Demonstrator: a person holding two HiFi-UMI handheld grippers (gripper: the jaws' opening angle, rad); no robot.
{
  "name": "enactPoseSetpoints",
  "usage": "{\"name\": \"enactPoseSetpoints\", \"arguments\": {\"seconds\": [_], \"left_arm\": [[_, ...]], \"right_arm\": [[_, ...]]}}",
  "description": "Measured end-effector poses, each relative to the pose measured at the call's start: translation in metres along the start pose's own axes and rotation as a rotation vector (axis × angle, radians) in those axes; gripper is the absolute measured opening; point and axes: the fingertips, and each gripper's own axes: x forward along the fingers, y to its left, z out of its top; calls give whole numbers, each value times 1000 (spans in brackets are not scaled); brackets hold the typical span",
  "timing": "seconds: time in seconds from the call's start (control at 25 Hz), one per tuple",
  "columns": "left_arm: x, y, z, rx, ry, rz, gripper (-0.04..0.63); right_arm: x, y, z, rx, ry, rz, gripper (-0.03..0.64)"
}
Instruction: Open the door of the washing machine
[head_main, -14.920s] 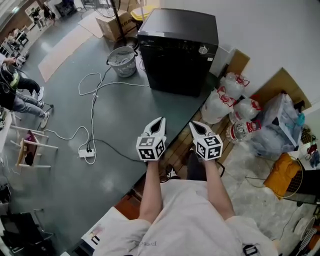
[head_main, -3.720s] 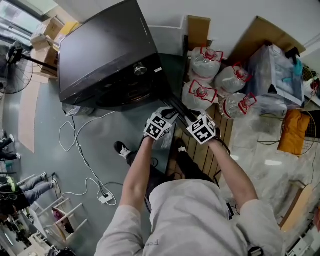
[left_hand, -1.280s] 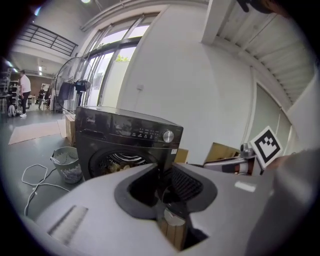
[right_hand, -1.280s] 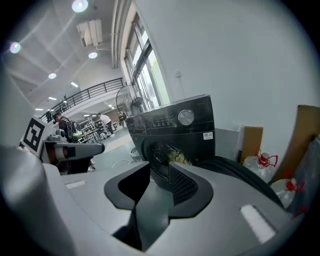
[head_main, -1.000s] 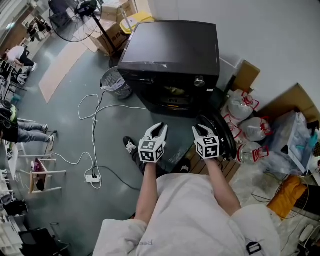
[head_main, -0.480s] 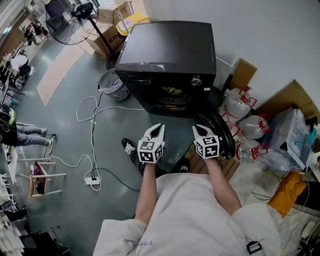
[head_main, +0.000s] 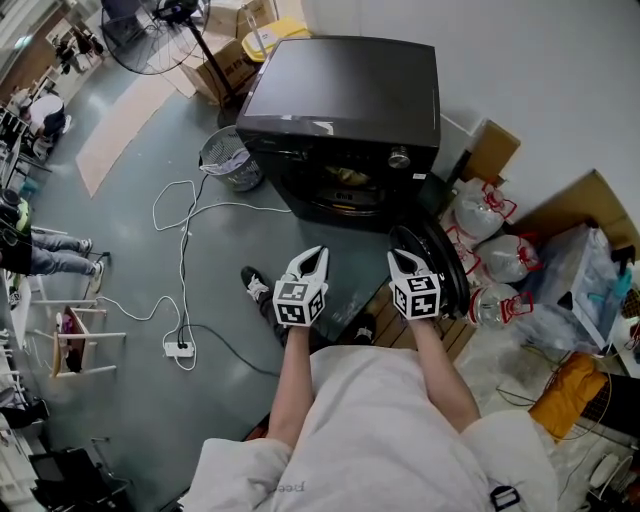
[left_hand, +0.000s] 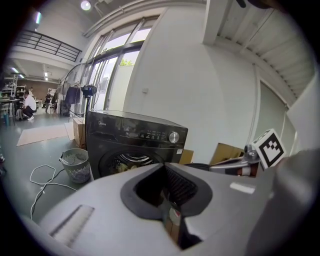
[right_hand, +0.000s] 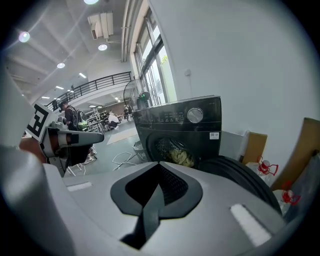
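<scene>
The washing machine stands against the far wall. Its round door is open, swung out to the right, and the drum mouth faces the person. The right gripper sits just beside the door's near edge; I cannot tell whether it touches. The left gripper hangs well left of the door, over the floor.

Against a second ago: both pairs of jaws stood spread then and are now pressed together, with nothing between them. Both hands are roughly where they were. In the earliest picture the door was closed.

View differences: the right gripper view looks into the drum and shows a pale bundle of laundry (a yellowish patch in the head view). The left gripper view catches the right gripper's marker cube. Only the head view takes in the white cable, the power strip and the water bottles right of the machine. The mesh waste basket stands at the machine's left.
</scene>
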Motion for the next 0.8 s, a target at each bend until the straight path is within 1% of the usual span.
{"name": "enactPoseSetpoints", "arguments": {"seconds": [0.36, 0.8], "left_arm": [[-3, 3, 0, -2, 6, 6, 57], [-1, -1, 0, 5, 12, -14, 57]], "right_arm": [[0, 1, 1, 7, -7, -3, 0], [-1, -1, 3, 15, -16, -14, 0]]}}
